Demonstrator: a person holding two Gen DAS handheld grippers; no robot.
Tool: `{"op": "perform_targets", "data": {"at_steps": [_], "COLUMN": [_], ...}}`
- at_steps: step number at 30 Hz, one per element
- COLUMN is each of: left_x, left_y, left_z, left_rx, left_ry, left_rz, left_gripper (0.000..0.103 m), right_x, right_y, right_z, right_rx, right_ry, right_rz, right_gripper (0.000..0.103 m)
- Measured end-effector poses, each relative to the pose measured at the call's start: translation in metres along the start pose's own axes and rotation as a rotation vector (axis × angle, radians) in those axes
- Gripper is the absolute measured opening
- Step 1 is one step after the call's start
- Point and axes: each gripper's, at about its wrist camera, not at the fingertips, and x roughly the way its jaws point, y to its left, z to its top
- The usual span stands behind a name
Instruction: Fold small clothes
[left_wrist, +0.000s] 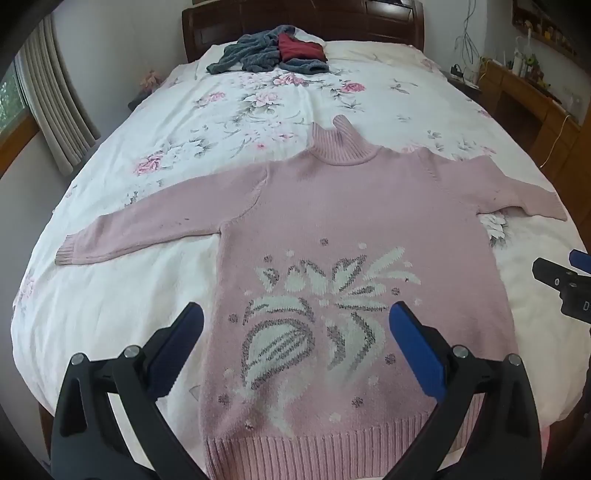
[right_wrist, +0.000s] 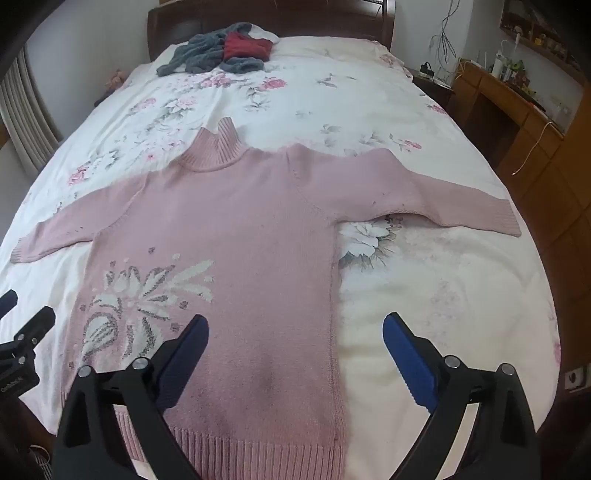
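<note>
A pink turtleneck sweater (left_wrist: 354, 206) (right_wrist: 236, 221) with a white and grey leaf pattern lies flat on the bed, front up, both sleeves spread out sideways and hem toward me. My left gripper (left_wrist: 295, 314) hovers open above the patterned lower body, nothing between its fingers. My right gripper (right_wrist: 295, 325) is open over the sweater's lower right side seam, holding nothing. The right gripper (left_wrist: 561, 280) shows at the right edge of the left wrist view, and the left gripper (right_wrist: 22, 332) at the left edge of the right wrist view.
The bed (left_wrist: 369, 96) has a white floral cover. A pile of grey and dark red clothes (left_wrist: 273, 51) (right_wrist: 221, 51) lies near the dark wooden headboard (left_wrist: 303, 18). A wooden desk (left_wrist: 528, 96) (right_wrist: 517, 110) stands to the right, curtains (left_wrist: 55, 103) to the left.
</note>
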Motion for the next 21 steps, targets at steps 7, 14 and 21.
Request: {"op": "perform_targets", "data": {"at_steps": [7, 14, 21], "left_x": [-0.0010, -0.0036, -0.0042], "left_y": [0.0001, 0.0031, 0.0035], "left_z": [0.0000, 0.0000, 0.0002], "left_rx": [0.002, 0.002, 0.001], "left_ry": [-0.002, -0.009, -0.009], "left_rz": [0.003, 0.010, 0.011], "left_gripper": [0.100, 0.100, 0.100], "right_x": [0.0006, 0.0006, 0.0002], "right_y": [-0.0007, -0.0015, -0.0020], "right_z": [-0.0007, -0.0004, 0.0003], "right_rx": [-0.001, 0.000, 0.000], "right_ry": [0.002, 0.001, 0.003], "right_rz": [0.000, -0.002, -0.003], "right_gripper": [0.096, 0.096, 0.097]}}
